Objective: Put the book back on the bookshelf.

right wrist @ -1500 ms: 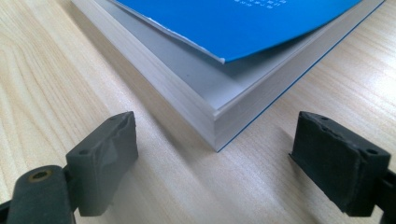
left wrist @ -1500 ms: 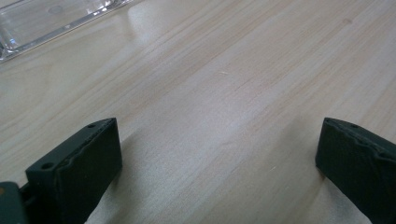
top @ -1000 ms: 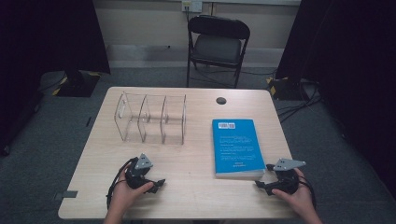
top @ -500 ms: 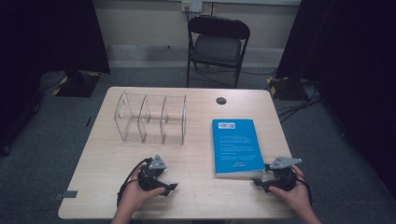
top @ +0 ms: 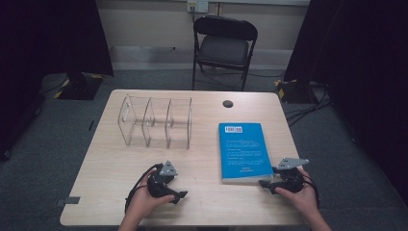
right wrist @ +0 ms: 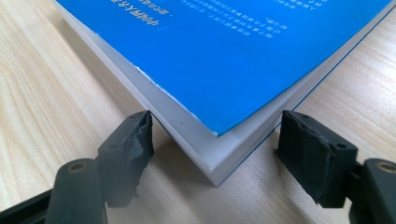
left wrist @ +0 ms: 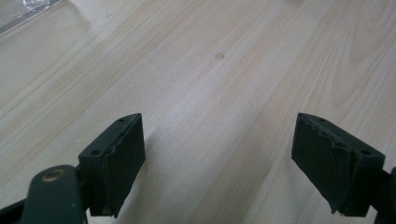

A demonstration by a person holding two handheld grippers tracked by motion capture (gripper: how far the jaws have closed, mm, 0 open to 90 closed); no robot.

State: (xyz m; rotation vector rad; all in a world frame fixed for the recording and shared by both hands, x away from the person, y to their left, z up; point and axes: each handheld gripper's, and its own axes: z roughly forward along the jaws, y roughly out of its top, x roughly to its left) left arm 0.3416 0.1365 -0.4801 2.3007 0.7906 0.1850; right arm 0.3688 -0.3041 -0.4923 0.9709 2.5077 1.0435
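Observation:
A blue paperback book lies flat, back cover up, on the right half of the wooden table. My right gripper rests open at the book's near right corner; in the right gripper view that corner of the book pokes between the two jaws without being squeezed. My left gripper lies near the front edge, left of the book, pointing right. Seen from the left gripper view, my left gripper stands wide open over bare wood.
A clear acrylic rack with three slots stands at the back left of the table. A small black disc sits near the far edge. Beyond the table stands a black folding chair. Cables trail on the carpet at right.
My left gripper has slid to the right along the front edge, toward the book. The right gripper has hardly moved and stays at the book's corner.

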